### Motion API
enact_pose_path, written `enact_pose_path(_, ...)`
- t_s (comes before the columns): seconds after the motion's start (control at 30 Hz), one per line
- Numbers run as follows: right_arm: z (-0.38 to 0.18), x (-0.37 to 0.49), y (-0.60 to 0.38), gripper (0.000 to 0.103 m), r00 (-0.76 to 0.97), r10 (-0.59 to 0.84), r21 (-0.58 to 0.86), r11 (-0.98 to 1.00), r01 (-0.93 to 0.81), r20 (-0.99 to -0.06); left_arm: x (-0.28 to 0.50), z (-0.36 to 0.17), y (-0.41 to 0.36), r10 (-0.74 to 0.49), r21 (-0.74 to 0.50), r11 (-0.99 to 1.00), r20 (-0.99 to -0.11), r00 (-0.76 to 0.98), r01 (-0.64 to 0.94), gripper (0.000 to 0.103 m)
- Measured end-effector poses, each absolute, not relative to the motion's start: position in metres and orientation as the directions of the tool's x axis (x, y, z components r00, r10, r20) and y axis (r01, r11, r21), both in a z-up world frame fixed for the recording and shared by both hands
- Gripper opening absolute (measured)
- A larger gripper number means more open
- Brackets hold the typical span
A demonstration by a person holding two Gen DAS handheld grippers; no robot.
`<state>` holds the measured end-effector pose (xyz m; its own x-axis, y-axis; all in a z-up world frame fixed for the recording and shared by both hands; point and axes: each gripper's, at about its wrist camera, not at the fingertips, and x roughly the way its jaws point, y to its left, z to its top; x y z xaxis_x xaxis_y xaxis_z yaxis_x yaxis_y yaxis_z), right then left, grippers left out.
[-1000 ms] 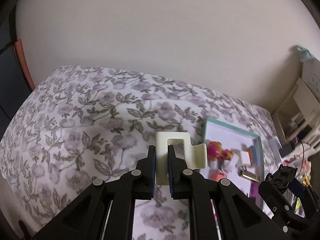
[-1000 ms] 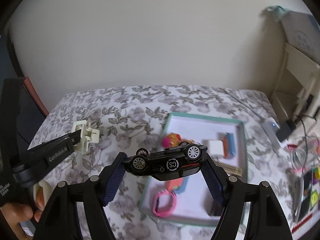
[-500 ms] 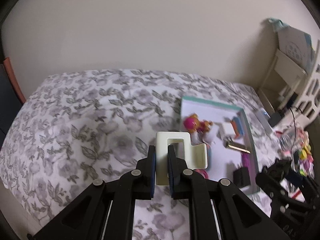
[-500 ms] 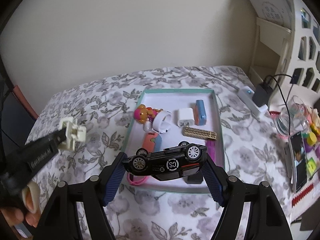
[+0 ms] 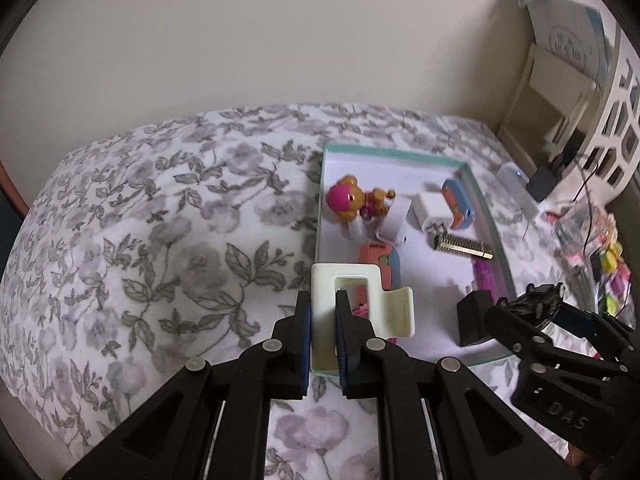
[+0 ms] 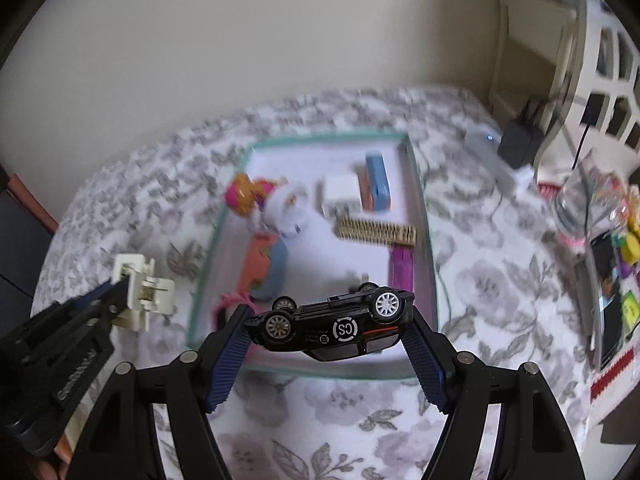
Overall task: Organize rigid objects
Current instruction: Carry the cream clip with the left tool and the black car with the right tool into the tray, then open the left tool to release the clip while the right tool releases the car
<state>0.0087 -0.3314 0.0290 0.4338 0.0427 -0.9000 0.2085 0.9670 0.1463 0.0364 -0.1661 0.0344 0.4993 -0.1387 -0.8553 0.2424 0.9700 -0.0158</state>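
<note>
Jaws of both grippers grip: left gripper (image 5: 323, 330) pinches the white hook (image 5: 360, 304), right gripper (image 6: 328, 340) the toy car (image 6: 330, 326) lengthwise; tray (image 6: 424, 240) lies at twelve o'clock.

Glossy black toy car (image 6: 334, 326); matt cream plastic hook (image 5: 360, 308); floral cloth bedspread (image 5: 160, 220).

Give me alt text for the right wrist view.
The right gripper holds a black toy car upside down, end to end, above the near edge of a teal-rimmed tray of small toys on a floral bedspread. At left, the left gripper grips a cream plastic clip.
</note>
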Motion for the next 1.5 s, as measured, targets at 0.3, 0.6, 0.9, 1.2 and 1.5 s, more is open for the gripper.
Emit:
enact_pose_path(0.3, -0.005, 0.014, -0.339, 0.077, 0.343, 0.068, 0.155, 0.960, 0.232, -0.937, 0.039, 0.003, -0.191, -0.126, 0.011, 0.956, -0.887, 0.445, 0.294, 0.011)
enact_pose_path(0.6, -0.012, 0.019, -0.336, 0.077, 0.334, 0.074, 0.153, 0.964, 0.217, -0.939, 0.045, -0.017, -0.198, -0.116, 0.008, 0.952, -0.914, 0.389, 0.305, 0.011)
enact_pose_path(0.9, -0.013, 0.021, -0.332, 0.077, 0.337, 0.064, 0.136, 0.971, 0.197, -0.939, 0.048, -0.026, -0.196, -0.112, -0.001, 0.956, -0.925, 0.362, 0.294, 0.011)
enact_pose_path(1.2, -0.013, 0.022, -0.333, 0.077, 0.338, 0.061, 0.135, 0.970, 0.202, -0.939, 0.049, -0.024, -0.197, -0.106, 0.010, 0.955, -0.922, 0.373, 0.296, 0.018)
enact_pose_path(1.5, -0.014, 0.022, -0.338, 0.078, 0.341, 0.060, 0.145, 0.962, 0.229, -0.938, 0.050, -0.022, -0.194, -0.102, 0.008, 0.960, -0.921, 0.377, 0.279, 0.041)
